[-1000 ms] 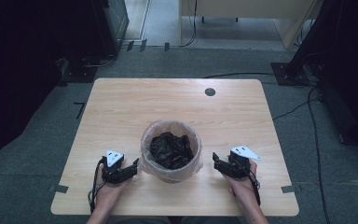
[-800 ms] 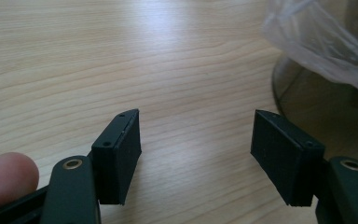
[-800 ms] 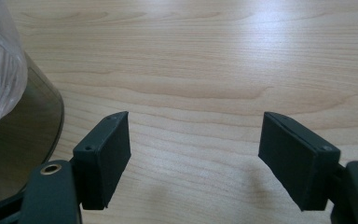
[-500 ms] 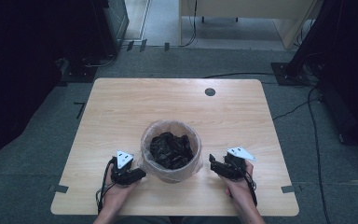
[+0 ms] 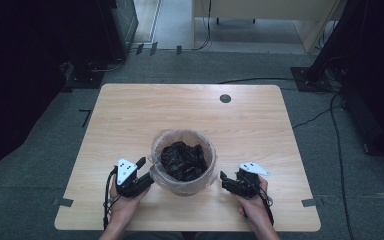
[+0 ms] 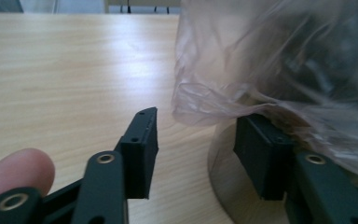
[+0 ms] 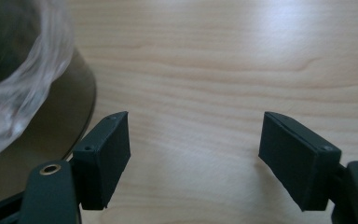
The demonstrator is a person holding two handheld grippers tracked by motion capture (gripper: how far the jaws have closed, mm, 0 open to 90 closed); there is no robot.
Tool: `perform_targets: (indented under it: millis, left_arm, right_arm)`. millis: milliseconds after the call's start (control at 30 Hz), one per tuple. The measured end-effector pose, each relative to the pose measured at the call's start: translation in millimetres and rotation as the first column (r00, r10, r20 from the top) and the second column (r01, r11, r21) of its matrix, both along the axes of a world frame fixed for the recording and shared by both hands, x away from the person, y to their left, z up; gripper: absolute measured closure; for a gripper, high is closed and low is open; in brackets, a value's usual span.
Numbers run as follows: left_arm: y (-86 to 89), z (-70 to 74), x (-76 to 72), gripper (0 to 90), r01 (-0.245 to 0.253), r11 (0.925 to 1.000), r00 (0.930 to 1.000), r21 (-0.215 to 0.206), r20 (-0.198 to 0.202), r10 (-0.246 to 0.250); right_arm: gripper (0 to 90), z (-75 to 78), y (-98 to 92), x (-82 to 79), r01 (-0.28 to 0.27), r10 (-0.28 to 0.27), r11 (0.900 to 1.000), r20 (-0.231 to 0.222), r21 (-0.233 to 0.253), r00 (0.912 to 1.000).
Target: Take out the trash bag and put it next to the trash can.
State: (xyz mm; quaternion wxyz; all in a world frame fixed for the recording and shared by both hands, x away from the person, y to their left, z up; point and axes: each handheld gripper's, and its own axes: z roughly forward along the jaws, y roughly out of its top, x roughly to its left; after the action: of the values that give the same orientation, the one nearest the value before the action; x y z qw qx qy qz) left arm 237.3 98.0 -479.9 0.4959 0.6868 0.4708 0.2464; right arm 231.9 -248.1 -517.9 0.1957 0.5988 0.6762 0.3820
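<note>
A round bin (image 5: 182,186) lined with a clear plastic bag (image 5: 156,150) stood on the wooden worktop (image 5: 190,112), toward its 6 o'clock edge and roughly midway across. Dark, crumpled contents (image 5: 182,161) filled the inside of the bag.

The left tool (image 5: 143,175) sat at the bin's 9 o'clock side, held by the person's left hand (image 5: 122,202). Its jaws were spread. In the left gripper view, one jaw stood free over bare wood while the other lay against the bin's side, tucked beneath the loose overhang of the bag (image 6: 261,70); whether that jaw actually touched the plastic could not be told. A fingertip (image 6: 16,172) showed at that view's 8 o'clock corner.

The right tool (image 5: 226,181) lay at the bin's 3 o'clock side, in the right hand (image 5: 252,202). Its jaws were wide apart with nothing between them but wood, and the bin's base (image 7: 42,135) and the bag's rolled rim (image 7: 23,93) lay just beside one jaw, toward 9 o'clock in the right gripper view.

A small dark round disc (image 5: 225,98) sat in the worktop well apart, toward 1 o'clock from the bin.
</note>
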Motion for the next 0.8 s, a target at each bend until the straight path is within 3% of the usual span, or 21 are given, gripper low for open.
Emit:
perform_targets:
  millis: [167,367,533,633,800]
  left_arm:
    - [-3.2,3.5,-3.8,63.6,0.009,1.0000,0.9990,-0.001,0.044,-0.009]
    - [-1.8,11.1,-5.3,79.2,-0.010,0.9996,0.9977,-0.027,0.067,0.012]
    - [-2.8,13.5,-2.5,87.8,-0.011,0.9984,0.9993,-0.055,0.036,0.013]
    - [-4.5,15.9,-3.7,89.2,0.000,0.9984,0.9993,-0.056,0.038,0.003]
    - [-4.2,21.9,-5.5,89.5,0.003,0.9964,0.9990,-0.084,0.045,0.001]
  right_arm:
    - [22.9,-1.2,16.6,-6.8,-0.083,0.084,0.996,0.002,-0.040,0.9965]
    - [22.9,0.6,27.0,-7.6,-0.111,0.111,0.994,0.036,-0.008,0.9931]
    - [24.8,8.3,33.5,-11.6,-0.089,0.089,0.996,0.100,-0.010,0.9909]
    - [24.9,14.8,33.0,-14.3,-0.073,0.071,0.997,0.138,0.009,0.9879]
    - [25.2,30.3,33.4,-14.5,-0.046,0.051,0.999,0.243,-0.027,0.9686]
